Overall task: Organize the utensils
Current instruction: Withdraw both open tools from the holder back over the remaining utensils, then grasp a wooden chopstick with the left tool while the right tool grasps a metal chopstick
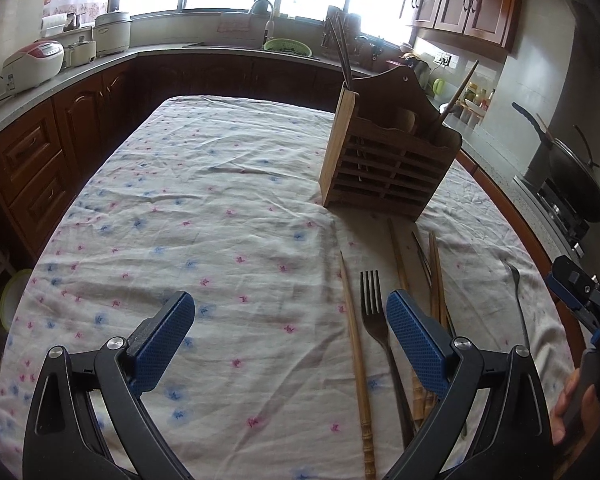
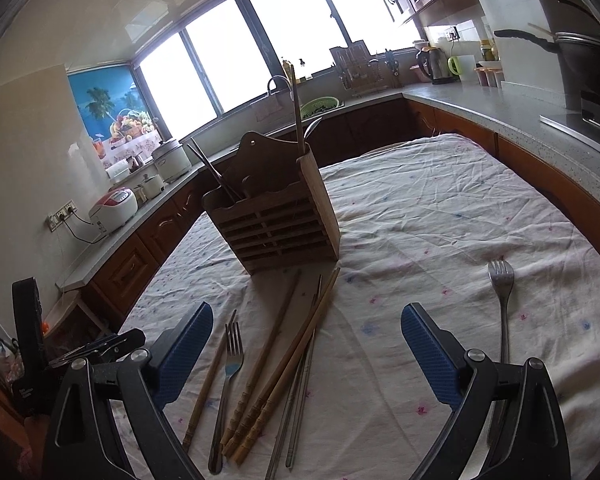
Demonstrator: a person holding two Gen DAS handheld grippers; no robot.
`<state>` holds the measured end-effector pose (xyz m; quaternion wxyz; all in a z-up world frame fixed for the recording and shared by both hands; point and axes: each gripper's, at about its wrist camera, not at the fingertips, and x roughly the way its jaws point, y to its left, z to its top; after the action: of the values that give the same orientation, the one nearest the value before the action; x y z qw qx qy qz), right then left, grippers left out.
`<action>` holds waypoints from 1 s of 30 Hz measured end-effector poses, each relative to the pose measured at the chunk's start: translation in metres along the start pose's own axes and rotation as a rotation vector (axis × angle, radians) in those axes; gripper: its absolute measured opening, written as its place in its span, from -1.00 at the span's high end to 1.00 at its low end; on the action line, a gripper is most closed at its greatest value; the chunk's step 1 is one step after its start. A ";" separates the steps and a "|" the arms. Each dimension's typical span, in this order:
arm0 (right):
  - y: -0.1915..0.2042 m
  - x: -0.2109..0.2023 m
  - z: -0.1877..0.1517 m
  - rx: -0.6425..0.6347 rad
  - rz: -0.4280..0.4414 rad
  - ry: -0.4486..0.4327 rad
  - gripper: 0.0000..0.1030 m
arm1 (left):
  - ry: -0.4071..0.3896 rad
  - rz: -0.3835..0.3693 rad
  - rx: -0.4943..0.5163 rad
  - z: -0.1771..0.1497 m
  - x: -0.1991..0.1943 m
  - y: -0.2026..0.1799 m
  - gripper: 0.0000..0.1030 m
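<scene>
Utensils: loose on the flowered tablecloth (image 2: 440, 208), in front of the wooden holder (image 2: 276, 220); none in hand.
Bamboo chopsticks (image 2: 278, 364): several lie fanned side by side, some touching; one single chopstick (image 1: 354, 344) lies apart to their left.
Metal chopsticks (image 2: 304, 376): a thin pair, close against the bamboo ones.
Fork by the chopsticks (image 1: 374, 312): flat on the cloth, tines toward the holder.
Second fork (image 2: 500, 320): well apart from the group, on the right side of the table.
Holder: upright, slatted front, already has a few long utensils standing in it.
Handling, judged: all pieces light and stiff. Metal likely slippery and lying low on soft cloth; bamboo offers better grip. Take hold mid-shaft, across the length; isolate one piece before closing, since neighbours touch.
Left gripper (image 1: 290, 336): jaws wide apart, nothing between them, hanging above bare cloth just left of the single chopstick; its right pad stands over the fork by the chopsticks.
Right gripper (image 2: 306, 350): jaws wide apart, holding nothing, poised over the chopstick group.
Risk, judged: thin pieces may roll or pivot when pinched.
</scene>
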<state>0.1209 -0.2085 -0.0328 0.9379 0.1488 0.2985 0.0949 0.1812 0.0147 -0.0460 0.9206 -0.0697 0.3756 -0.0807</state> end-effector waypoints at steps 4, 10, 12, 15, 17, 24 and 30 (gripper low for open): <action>-0.003 0.009 0.002 0.022 0.015 0.022 -0.86 | 0.035 0.010 0.040 0.004 0.013 -0.007 -0.92; -0.010 0.025 0.004 0.030 -0.016 0.045 -0.84 | 0.067 0.015 0.043 0.012 0.033 -0.010 -0.88; -0.012 0.030 0.005 0.032 -0.019 0.055 -0.84 | 0.078 0.016 0.039 0.015 0.040 -0.009 -0.84; -0.014 0.040 0.007 0.032 -0.029 0.074 -0.72 | 0.095 0.015 0.027 0.021 0.050 -0.006 -0.75; -0.016 0.049 0.009 0.038 -0.037 0.094 -0.55 | 0.106 0.014 0.026 0.024 0.057 -0.007 -0.64; -0.023 0.088 0.016 0.063 -0.039 0.184 0.19 | 0.147 -0.001 0.064 0.034 0.083 -0.020 -0.44; -0.029 0.116 0.019 0.084 -0.055 0.239 0.48 | 0.203 0.000 0.126 0.034 0.107 -0.036 0.00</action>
<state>0.2274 -0.2089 -0.0896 0.8909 0.1675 0.4158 0.0737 0.2775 -0.0401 -0.0879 0.8804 -0.0031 0.4611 -0.1106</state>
